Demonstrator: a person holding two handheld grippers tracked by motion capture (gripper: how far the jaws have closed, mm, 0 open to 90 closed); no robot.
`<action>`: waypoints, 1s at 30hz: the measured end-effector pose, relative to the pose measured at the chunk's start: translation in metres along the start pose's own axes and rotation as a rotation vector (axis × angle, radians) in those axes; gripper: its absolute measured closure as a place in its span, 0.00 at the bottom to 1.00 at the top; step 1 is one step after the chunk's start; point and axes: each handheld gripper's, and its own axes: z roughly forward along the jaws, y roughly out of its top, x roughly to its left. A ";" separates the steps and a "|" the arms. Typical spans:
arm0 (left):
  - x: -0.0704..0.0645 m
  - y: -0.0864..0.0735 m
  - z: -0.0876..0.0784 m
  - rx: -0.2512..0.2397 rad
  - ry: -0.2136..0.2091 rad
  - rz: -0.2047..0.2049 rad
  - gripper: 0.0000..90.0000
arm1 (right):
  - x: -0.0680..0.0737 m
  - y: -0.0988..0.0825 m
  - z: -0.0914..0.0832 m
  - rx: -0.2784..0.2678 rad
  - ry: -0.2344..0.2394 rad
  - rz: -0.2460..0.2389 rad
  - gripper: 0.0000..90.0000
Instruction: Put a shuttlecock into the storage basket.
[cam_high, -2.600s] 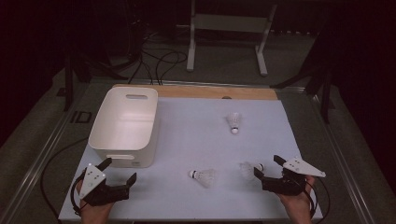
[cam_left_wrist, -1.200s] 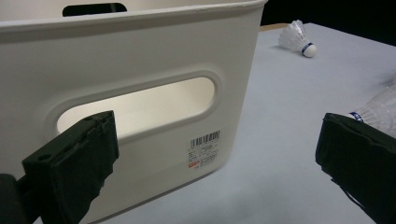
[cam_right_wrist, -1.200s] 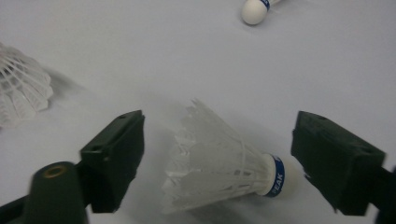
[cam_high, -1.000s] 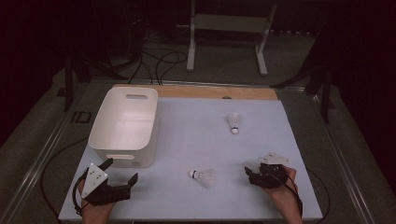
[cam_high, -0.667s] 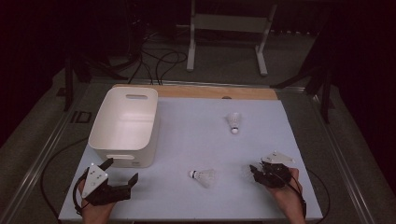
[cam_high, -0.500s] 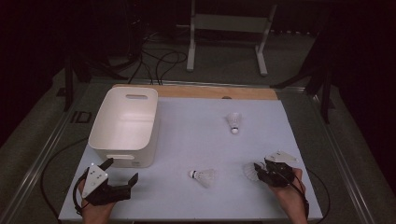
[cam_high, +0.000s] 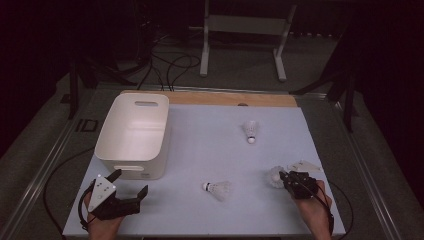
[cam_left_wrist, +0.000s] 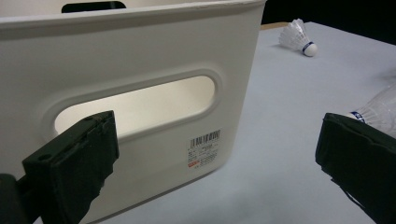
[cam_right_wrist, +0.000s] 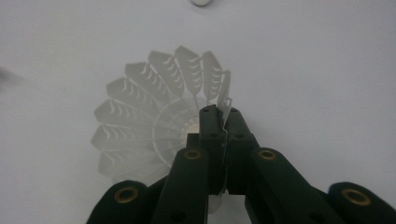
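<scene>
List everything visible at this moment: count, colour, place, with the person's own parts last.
shuttlecock: 3, white; one far right of centre, one near centre, one clamped by its skirt rim at the near right
bin: 1, white, left side of table
table: 1, pale blue top, wooden strip along far edge
metal stand: 1, grey, floor beyond table
left gripper: 1, black, open, near the bin
right gripper: 1, black, just closed on a shuttlecock

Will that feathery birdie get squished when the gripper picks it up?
Probably a bit. The right gripper pinches the shuttlecock by its thin skirt edge, which looks bendy and may flex. It seems very light, so it should lift easily. Its lacy ribs look delicate, so a hard squeeze might crease them.
</scene>
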 end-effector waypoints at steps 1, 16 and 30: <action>0.000 0.000 0.000 0.001 0.000 0.001 0.00 | 0.000 0.000 0.000 -0.008 0.005 0.004 0.99; 0.000 0.000 -0.001 -0.004 0.001 0.002 0.00 | -0.001 0.011 -0.006 -0.056 -0.013 0.018 0.99; 0.000 0.000 -0.001 0.001 0.000 0.009 0.00 | 0.000 0.013 -0.006 -0.074 -0.017 0.018 0.99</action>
